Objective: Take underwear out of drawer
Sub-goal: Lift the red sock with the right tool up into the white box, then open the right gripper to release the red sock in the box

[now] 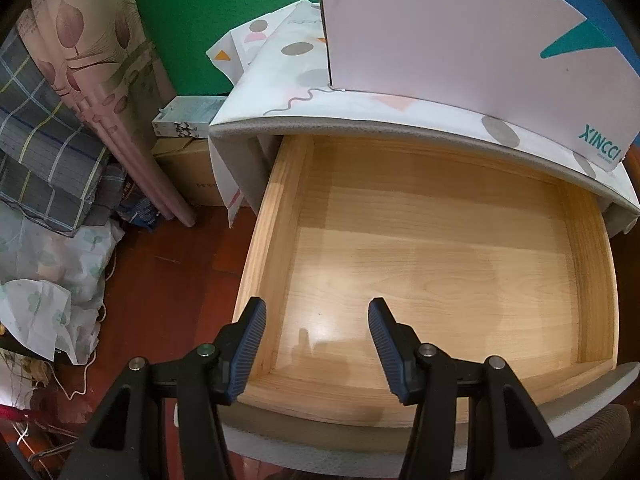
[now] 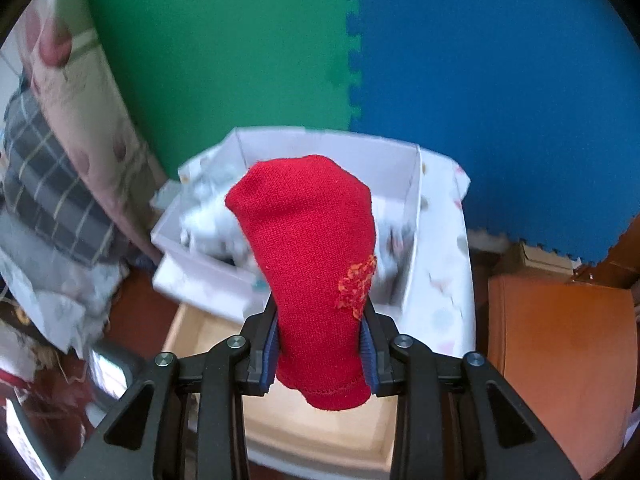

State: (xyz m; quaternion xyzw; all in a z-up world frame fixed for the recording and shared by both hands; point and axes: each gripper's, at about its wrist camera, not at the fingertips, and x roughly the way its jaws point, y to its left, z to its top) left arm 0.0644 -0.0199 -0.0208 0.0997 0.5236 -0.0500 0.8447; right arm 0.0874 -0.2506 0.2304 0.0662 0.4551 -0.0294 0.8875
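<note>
The right gripper (image 2: 322, 344) has its jaws clenched on the red underwear (image 2: 316, 280), held up at frame centre above the wooden drawer (image 1: 420, 240). The left gripper (image 1: 317, 344) hangs with jaws released over the drawer's bare bottom. The lift looks done; next, I'd guess, comes setting the garment in the white box (image 2: 280, 148) or aside.
</note>
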